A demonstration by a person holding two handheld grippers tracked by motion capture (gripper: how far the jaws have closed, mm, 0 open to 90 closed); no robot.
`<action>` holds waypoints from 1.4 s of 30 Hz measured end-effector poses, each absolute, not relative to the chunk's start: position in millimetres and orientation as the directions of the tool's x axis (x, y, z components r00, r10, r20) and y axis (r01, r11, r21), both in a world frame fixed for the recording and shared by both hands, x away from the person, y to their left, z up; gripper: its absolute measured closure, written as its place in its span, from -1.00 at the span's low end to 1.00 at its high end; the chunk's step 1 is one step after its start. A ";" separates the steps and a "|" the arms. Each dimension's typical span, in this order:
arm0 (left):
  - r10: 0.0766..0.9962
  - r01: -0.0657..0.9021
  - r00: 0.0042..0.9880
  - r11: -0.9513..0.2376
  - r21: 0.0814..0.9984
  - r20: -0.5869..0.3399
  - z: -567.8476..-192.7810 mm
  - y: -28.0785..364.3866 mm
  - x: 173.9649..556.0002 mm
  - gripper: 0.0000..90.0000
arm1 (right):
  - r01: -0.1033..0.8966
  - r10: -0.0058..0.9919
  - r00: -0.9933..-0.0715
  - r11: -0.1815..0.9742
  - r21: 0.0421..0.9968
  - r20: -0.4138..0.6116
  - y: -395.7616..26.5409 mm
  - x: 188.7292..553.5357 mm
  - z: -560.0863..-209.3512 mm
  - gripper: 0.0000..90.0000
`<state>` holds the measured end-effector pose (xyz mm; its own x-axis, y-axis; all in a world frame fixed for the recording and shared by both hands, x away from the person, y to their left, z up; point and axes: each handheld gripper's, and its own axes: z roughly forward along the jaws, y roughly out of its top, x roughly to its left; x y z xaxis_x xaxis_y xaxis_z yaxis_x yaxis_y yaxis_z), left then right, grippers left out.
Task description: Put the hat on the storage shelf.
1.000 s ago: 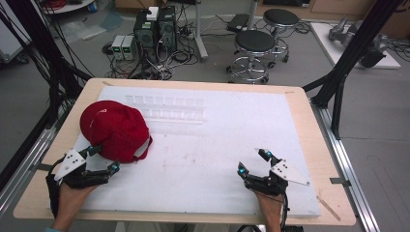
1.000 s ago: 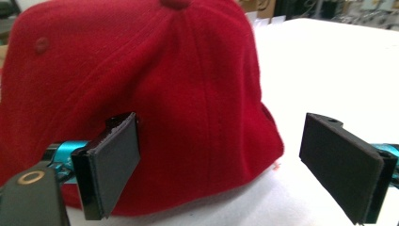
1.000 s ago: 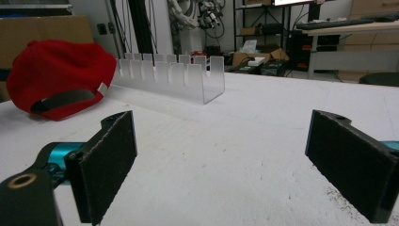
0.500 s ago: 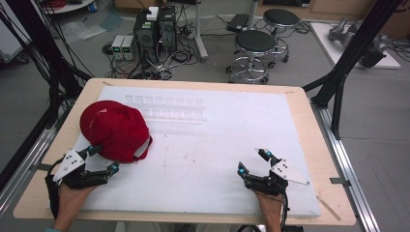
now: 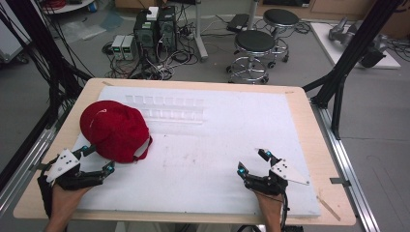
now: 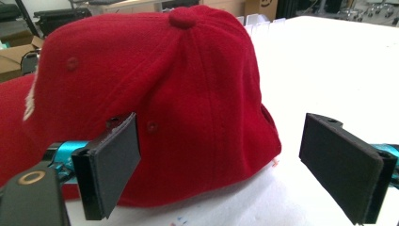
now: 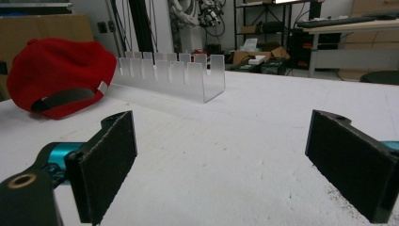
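We have the red cap (image 5: 115,130) lying on the left side of the white surface (image 5: 212,159), crown up, its back strap turned toward the middle. Our left tool (image 5: 95,158) sits right at the cap's near edge with its jaws spread wide, and one pad (image 6: 113,160) is just beside the fabric of the side panel. Our right tool (image 5: 251,162) rests well apart on the right, also spread and holding nothing. The cap looks light and soft (the crown would likely dent under a pinch), so we judge the stiffer brim or the lower rim near the strap the better hold. A clear slotted rack (image 5: 167,108) stands beyond it.
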<state>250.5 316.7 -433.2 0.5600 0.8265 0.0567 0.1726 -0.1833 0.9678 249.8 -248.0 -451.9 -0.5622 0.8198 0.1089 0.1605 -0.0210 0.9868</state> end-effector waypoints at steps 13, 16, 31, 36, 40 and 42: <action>0.811 0.168 0.575 -0.249 0.954 0.110 -383.6 337.4 274.0 -0.70 | 0.160 0.821 -0.560 -0.023 0.987 0.110 -248.2 250.0 -451.9 -0.81; 0.806 0.179 0.581 -0.265 0.947 0.116 -377.2 341.4 283.6 -0.70 | 0.157 0.821 -0.560 -0.023 0.987 0.108 -248.4 250.4 -451.9 -0.81; 0.768 0.268 0.628 -0.364 0.892 0.125 -382.3 346.1 317.5 -0.70 | 0.169 0.819 -0.561 -0.025 0.985 0.118 -248.1 250.3 -451.8 -0.81; 0.786 0.291 0.607 -0.359 0.887 0.119 -385.6 346.3 322.6 -0.70 | 0.169 0.819 -0.562 -0.026 0.985 0.118 -248.3 250.4 -451.8 -0.81; 0.786 0.315 0.606 -0.378 0.871 0.121 -389.4 345.0 325.8 -0.68 | 0.167 0.820 -0.561 -0.028 0.986 0.118 -248.7 250.7 -451.9 -0.81; 0.790 0.334 0.602 -0.378 0.863 0.113 -394.7 344.1 326.5 -0.60 | 0.166 0.819 -0.561 -0.031 0.986 0.121 -248.8 250.4 -452.0 -0.81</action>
<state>326.5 344.1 -394.7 0.6021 0.7904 0.1134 0.3339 -0.3782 0.8634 250.4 -248.8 -452.0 -0.5614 0.8187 0.1208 0.1664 -0.0313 0.9856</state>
